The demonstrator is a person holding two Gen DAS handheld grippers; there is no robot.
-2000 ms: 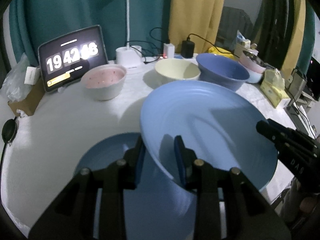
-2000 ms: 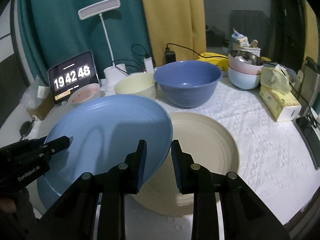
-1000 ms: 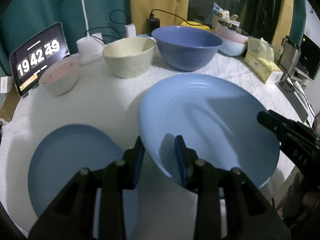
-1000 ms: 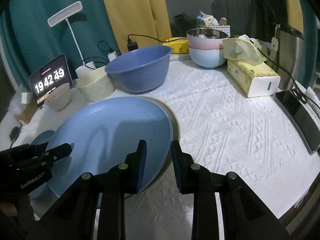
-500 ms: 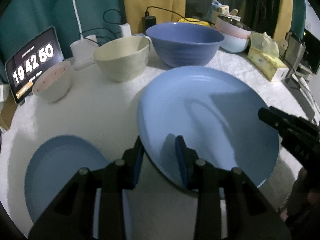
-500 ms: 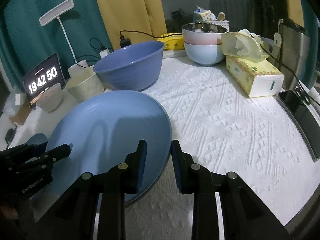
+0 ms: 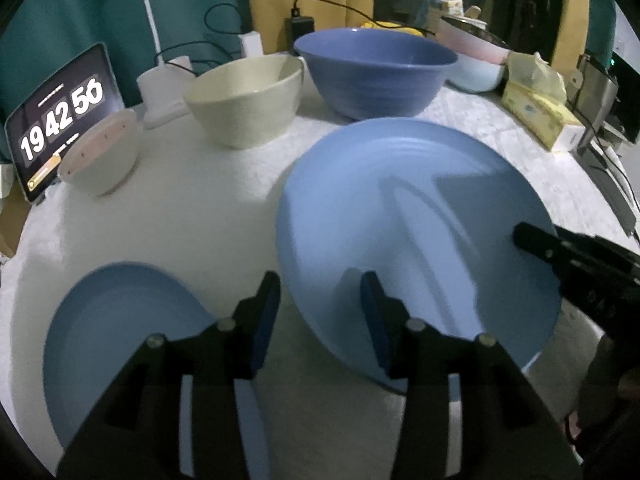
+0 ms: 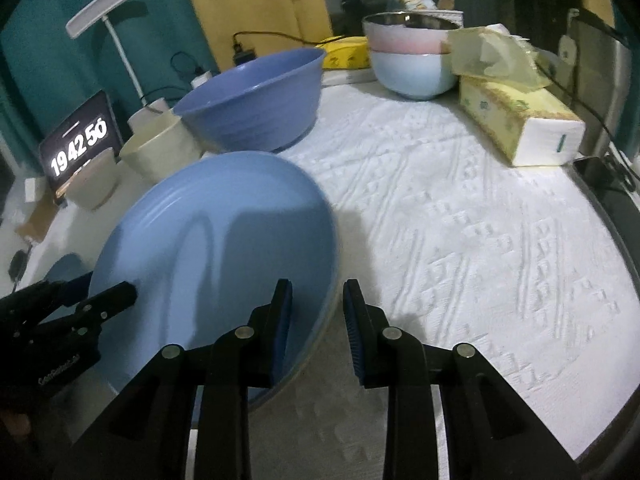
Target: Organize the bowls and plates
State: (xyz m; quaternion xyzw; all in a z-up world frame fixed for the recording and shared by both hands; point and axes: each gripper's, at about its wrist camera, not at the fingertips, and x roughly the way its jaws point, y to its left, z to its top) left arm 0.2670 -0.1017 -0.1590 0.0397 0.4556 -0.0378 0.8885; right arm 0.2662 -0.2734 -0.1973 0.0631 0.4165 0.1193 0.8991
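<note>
1. The round table under a white textured cloth point(image 8: 480, 240) carries everything here.
2. The large, ridged, light blue round plate point(image 7: 400, 220) sits at the near middle of the table, in front of the bowls and between my two claws. I cannot tell whether it rests flat or is lifted a little.
3. My left claw point(image 7: 319, 284) straddles the plate's near left rim. One pad lies over the plate's face and the other is just outside the edge. The jaws stand apart, and I cannot tell whether they pinch the rim or have let go.
4. My right claw point(image 8: 316, 292) straddles the opposite rim the same way, with its left pad over the plate and its right pad over the cloth. A thin dark strip shows between rim and pad, so I cannot tell its grip either.
5. The deep, dark blue bowl point(image 7: 376, 72) stands upright just behind the plate.
6. A smaller, light blue flat plate point(image 7: 120, 320) lies on the cloth left of the large one, apart from it.
7. The cream bowl point(image 7: 244, 104) stands beside the dark blue bowl on its left.
8. A pink bowl nested in a pale blue bowl point(image 8: 412, 60) stands at the far right.
9. A yellow tissue box point(image 8: 516, 120) lies near them.
10. A dark tablet showing a clock point(image 7: 60, 120) leans at the far left.
11. The small white bowl with a pink inside point(image 7: 100, 160) stands just in front of the tablet.
</note>
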